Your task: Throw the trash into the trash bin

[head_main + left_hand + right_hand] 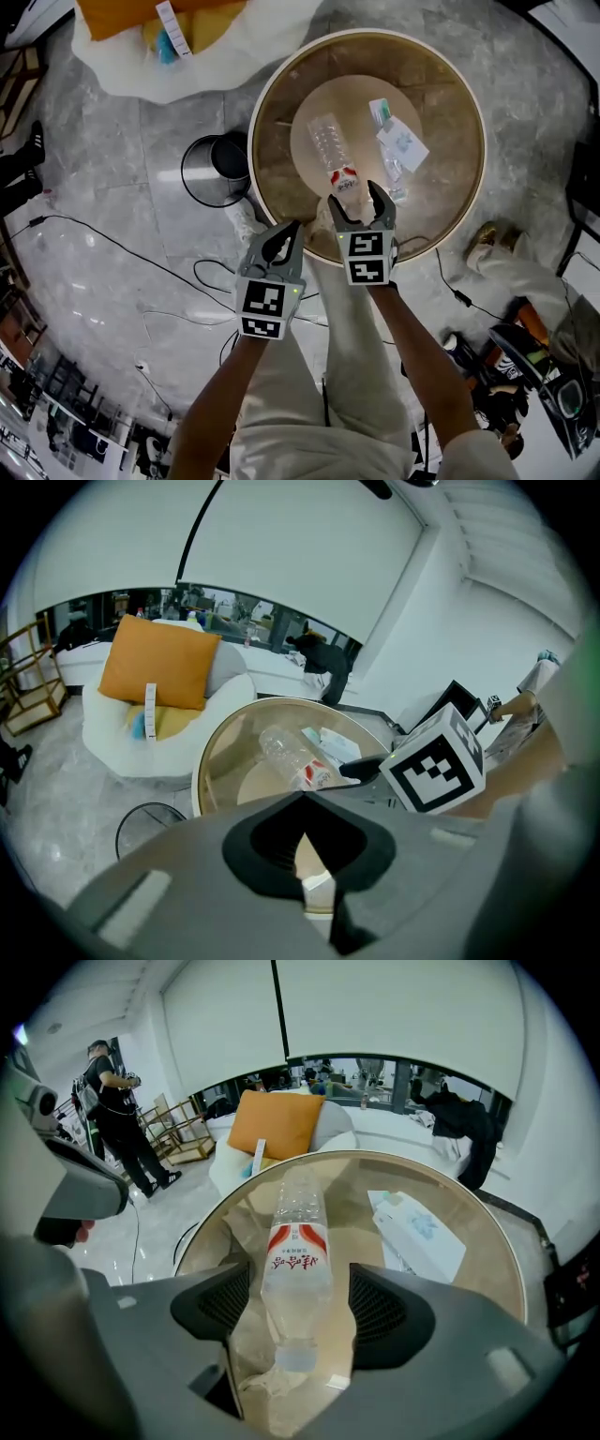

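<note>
Grey marble floor, round glass table point(450, 103). Left of the table stands the bin point(228, 157). At its near edge, the left gripper point(279, 246) is closed and empty. The right gripper point(354, 202) gapes around the bottle point(330, 145) lying on the table, pads clear. The bottle is probably light, crushable and slick, so grip its labelled waist.

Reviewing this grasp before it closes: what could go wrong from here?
The right gripper holds open jaws astride the bottle near its narrow cap end, so it may slip or swing once lifted. Lying sideways on the glass table, it could roll if nudged. The trash bin on the floor looks small; a drop might miss.
</note>
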Demonstrator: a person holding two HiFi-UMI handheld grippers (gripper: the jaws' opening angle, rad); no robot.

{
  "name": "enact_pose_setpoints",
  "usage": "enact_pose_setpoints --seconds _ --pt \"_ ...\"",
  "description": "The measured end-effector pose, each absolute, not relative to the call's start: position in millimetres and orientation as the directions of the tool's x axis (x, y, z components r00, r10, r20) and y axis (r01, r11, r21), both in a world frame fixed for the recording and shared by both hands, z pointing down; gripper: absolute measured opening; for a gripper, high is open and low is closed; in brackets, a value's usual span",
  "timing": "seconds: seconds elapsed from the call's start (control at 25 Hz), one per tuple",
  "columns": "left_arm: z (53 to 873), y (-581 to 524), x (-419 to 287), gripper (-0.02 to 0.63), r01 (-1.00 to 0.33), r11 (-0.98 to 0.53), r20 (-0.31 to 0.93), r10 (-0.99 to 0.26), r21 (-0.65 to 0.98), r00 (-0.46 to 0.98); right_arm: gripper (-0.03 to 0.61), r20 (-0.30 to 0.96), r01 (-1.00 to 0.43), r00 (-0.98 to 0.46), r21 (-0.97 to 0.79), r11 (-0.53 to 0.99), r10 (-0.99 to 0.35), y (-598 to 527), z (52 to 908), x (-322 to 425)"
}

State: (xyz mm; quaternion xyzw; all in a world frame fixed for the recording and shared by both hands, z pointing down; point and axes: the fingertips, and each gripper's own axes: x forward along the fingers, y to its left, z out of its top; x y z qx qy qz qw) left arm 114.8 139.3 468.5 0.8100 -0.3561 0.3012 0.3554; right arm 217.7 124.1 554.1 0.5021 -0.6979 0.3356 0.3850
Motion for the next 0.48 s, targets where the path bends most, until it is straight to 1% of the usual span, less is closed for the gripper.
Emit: enact_pose_setpoints --seconds 0.32,0.36,0.4,0.44,0.48 --pt "476 142 106 0.000 -0.782 -0.501 0.744 -0.344 0.370 0.573 0.339 0.899 -0.971 -0.141 -0.044 0.236 -0.415 123 578 217" --pt "477 142 105 0.000 -0.781 -0.503 0.744 -0.343 0.371 0.574 0.335 0.902 -0.972 -0.133 -0.037 0.233 -0.411 123 579 217" --pt "477 142 104 0.000 -0.780 -0.504 0.743 -0.342 0.371 0.575 0.305 0.904 -0.972 -0.124 -0.029 0.233 -0.408 123 580 218" --pt "477 142 103 0.000 -0.779 -0.505 0.743 -0.341 0.372 0.576 0.299 0.906 -0.972 -0.116 -0.019 0.234 -0.406 123 581 218" --pt "477 142 102 0.000 -0.779 -0.505 0.743 -0.341 0.372 0.576 0.306 0.908 -0.972 -0.108 -0.011 0.234 -0.406 124 581 218"
